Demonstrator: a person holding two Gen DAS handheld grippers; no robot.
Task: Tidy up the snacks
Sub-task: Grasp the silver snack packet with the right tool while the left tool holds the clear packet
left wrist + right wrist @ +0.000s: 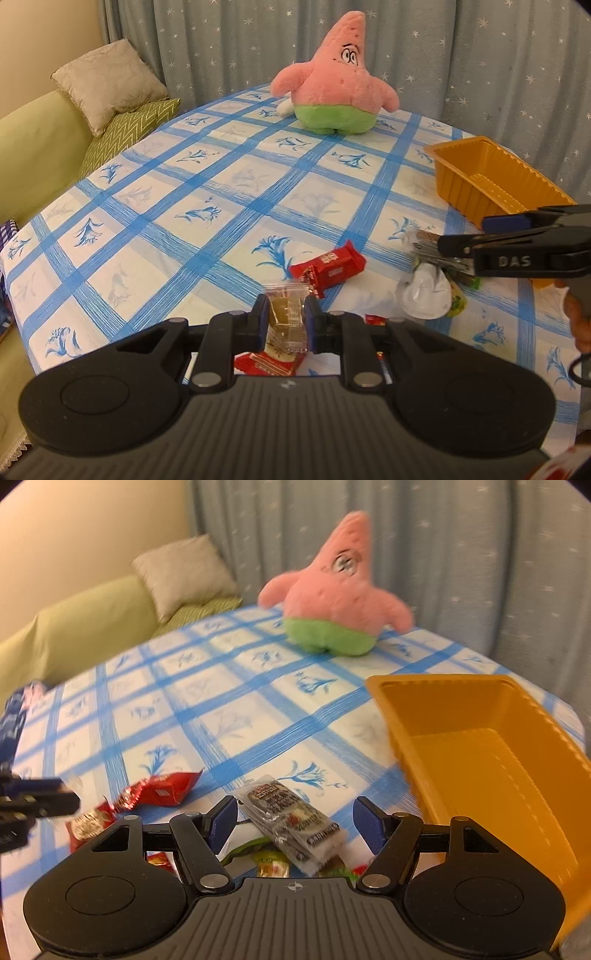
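Left wrist view: left gripper (286, 319) pinches a clear-wrapped snack (287, 314); right gripper (295, 821) gapes empty over the pile. Orange tray (480, 709) holds nothing yet.

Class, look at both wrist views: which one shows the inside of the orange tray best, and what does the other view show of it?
The right wrist view: the orange tray is close and its bare floor shows, slightly blurred. The left wrist view shows the tray farther off, mainly its ribbed outer wall and rim, partly behind the right gripper.

Checked-cloth table (221, 192) with plush star (340, 81), orange tray (491, 177), scattered snack packets (328, 267)
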